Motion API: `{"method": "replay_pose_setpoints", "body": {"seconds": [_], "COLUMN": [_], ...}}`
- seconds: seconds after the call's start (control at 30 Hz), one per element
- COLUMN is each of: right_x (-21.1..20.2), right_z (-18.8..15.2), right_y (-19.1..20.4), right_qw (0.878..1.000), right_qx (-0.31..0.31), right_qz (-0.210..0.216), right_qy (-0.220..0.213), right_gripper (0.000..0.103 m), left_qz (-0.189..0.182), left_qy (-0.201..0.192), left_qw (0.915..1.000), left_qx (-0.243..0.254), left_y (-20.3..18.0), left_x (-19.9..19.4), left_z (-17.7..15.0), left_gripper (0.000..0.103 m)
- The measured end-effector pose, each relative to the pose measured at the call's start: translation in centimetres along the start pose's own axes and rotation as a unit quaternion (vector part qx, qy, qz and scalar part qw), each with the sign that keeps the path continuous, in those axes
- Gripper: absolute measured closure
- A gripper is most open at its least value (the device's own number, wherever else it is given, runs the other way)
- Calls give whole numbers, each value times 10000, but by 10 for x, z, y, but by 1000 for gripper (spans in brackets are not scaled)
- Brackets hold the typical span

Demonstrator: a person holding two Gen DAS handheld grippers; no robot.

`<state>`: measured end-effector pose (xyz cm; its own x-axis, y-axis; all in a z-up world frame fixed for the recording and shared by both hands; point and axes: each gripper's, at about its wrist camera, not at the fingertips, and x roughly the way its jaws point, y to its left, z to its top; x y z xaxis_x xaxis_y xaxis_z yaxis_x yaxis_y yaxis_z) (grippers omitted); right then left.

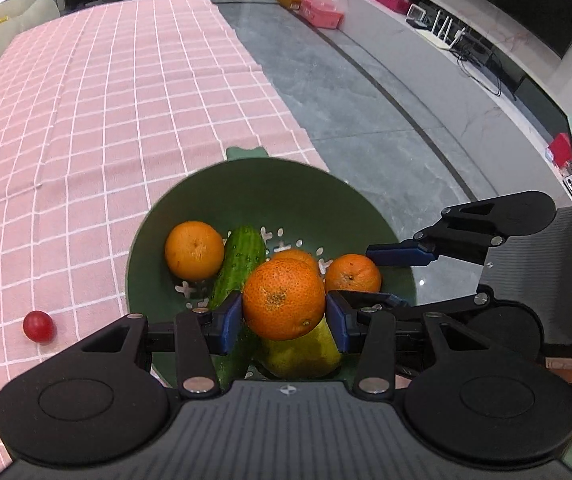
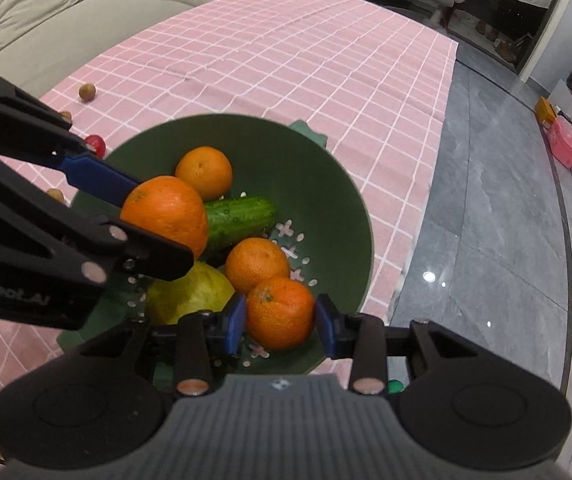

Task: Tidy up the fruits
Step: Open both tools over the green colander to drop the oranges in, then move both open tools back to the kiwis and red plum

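Pink-checked desk (image 1: 86, 120); green colander (image 2: 326, 184) sits at its edge by the grey floor, holding a cucumber (image 2: 242, 216), pear (image 2: 190, 292) and oranges. Both hands are over it, mid-deposit. Left gripper (image 1: 284, 314): jaws half open, clamped on an orange (image 1: 284, 304). Right gripper (image 2: 280, 320): jaws narrower, gripping a smaller orange (image 2: 280, 312). Next, probably: lower, release both into the colander. Cherry tomato (image 1: 38, 326) and small brown fruits (image 2: 87, 91) lie loose on the desk.

Black left tool (image 1: 284, 312), blue pads, silver screws, ribbed grey housing
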<state>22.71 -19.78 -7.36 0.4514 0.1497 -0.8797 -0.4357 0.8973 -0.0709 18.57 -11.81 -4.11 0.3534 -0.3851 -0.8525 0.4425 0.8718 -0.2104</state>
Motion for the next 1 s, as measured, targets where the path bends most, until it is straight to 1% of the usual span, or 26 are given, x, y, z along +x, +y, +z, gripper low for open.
{"method": "replay_pose_setpoints", "body": {"seconds": [0.13, 0.27, 0.3, 0.33, 0.4, 0.43, 0.47, 0.57, 0.63, 0.7, 0.87, 1.0], "right_x": [5, 6, 5, 4, 2, 0, -2, -11, -17, -23, -45, -64], "right_z": [0, 1, 1, 2, 3, 3, 3, 3, 4, 3, 3, 2], "right_y": [2, 4, 4, 4, 4, 5, 5, 7, 9, 12, 15, 20], "right_qw": [10000, 9999, 9999, 9999, 9998, 9997, 9997, 9996, 9994, 9990, 9976, 9932], "right_qx": [-64, -110, -120, -142, -186, -209, -221, -228, -225, -169, 215, 670], "right_qz": [24, -12, -30, -52, -87, -108, -124, -177, -242, -357, -457, -501], "right_qy": [35, 50, 41, 41, 28, 6, -5, -79, -126, -203, -483, -805], "right_gripper": [68, 68, 66, 66, 57, 57, 55, 49, 46, 40, 38, 37], "left_qz": [-51, -38, -33, -22, 24, 49, 77, 150, 168, 197, 372, 478], "left_qy": [147, 131, 135, 132, 140, 139, 90, -148, -285, -374, -702, -938], "left_qw": [9999, 9999, 9998, 9998, 9997, 9997, 9997, 9995, 9990, 9985, 9960, 9935], "left_qx": [-65, -78, -105, -143, -194, -216, -226, -222, -289, -349, -411, -433], "left_y": [2, 1, 2, 3, 3, 3, 3, 2, 4, 5, 8, 10], "left_x": [7, 7, 7, 7, 7, 5, 3, -10, -20, -29, -53, -72], "left_z": [-3, -2, -2, -1, -1, -1, -1, 0, 0, 0, -7, -14], "left_gripper": [52, 52, 52, 49, 47, 46, 46, 39, 39, 39, 39, 39]}}
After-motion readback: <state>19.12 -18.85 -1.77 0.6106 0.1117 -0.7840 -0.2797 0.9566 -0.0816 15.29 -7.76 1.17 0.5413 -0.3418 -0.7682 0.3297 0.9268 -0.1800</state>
